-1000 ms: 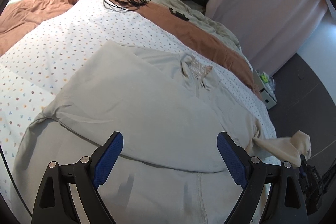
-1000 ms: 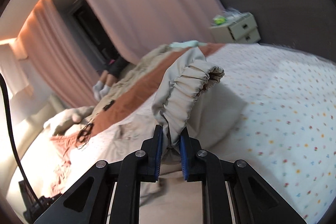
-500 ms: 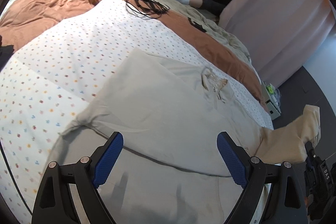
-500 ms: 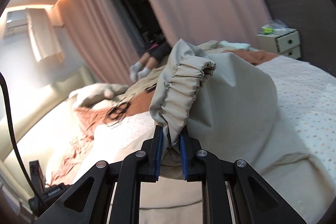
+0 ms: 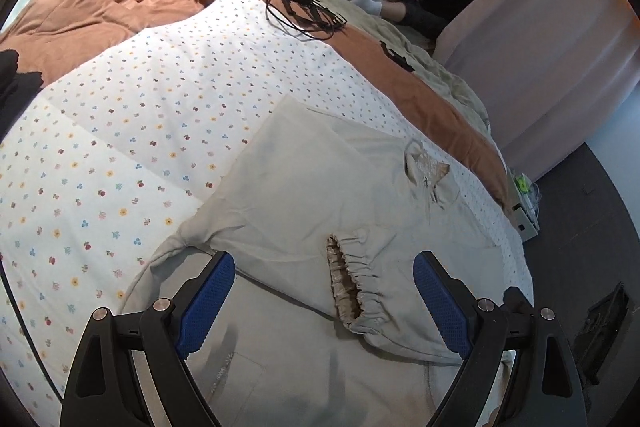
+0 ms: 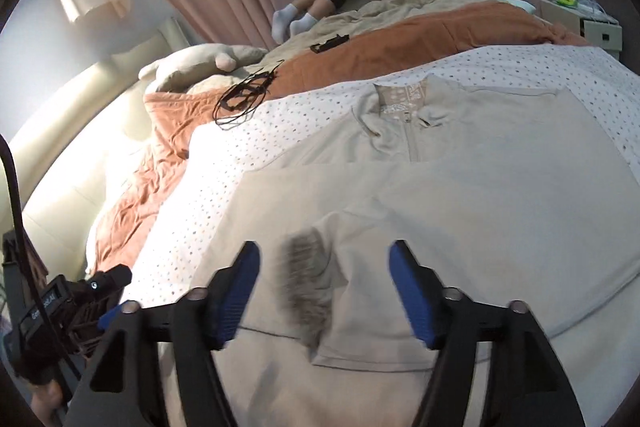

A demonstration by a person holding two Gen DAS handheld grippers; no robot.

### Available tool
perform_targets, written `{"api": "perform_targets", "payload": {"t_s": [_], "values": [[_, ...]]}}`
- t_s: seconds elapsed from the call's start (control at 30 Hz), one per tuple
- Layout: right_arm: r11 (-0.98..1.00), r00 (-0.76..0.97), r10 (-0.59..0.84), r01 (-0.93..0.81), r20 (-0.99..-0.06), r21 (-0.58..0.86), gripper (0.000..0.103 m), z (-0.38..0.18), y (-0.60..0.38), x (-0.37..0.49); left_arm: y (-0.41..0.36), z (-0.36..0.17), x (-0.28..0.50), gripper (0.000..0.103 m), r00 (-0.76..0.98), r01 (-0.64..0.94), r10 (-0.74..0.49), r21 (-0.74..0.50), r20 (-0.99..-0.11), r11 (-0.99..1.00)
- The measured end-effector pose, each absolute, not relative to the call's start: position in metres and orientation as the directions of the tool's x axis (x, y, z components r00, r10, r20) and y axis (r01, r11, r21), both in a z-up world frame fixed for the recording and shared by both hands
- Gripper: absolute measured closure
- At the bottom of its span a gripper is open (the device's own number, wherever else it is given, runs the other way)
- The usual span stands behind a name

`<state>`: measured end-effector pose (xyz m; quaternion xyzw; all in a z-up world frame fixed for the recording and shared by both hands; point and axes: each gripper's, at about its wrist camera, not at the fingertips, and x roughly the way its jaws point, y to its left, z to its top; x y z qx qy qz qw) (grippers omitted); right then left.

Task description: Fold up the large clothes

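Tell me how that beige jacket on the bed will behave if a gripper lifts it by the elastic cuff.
The jacket is probably floppy: its folds lie flat. The cuff is gathered, so it likely grips well. Lifted there, the sleeve would probably drape and trail.

Left gripper [image 5: 322, 301] and right gripper [image 6: 324, 297] spread wide.

Black fingers [image 5: 204, 297], blue textured pads [image 6: 236, 293], seemingly silver screws.

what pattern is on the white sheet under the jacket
Small scattered multicoloured flowers and dots on the white sheet; clearest in the left wrist view.
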<state>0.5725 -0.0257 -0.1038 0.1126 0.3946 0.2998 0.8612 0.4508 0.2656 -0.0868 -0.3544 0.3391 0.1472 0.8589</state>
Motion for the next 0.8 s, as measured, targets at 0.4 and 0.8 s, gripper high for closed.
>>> {"api": "perform_targets", "payload": {"t_s": [0.4,0.8], "values": [[0.843,0.571,0.511,-0.184,-0.643,0.506,0.03,-0.118,-0.133,0.594,0.233,-0.119,0.483,0.016,0.637,-0.448,-0.009,-0.38,-0.771,0.809],[0.862,0.541,0.406,0.041,-0.737,0.505,0.03,-0.159,-0.222,0.614,0.206,-0.17,0.518,0.041,0.538,-0.44,-0.083,-0.363,-0.839,0.822]]}}
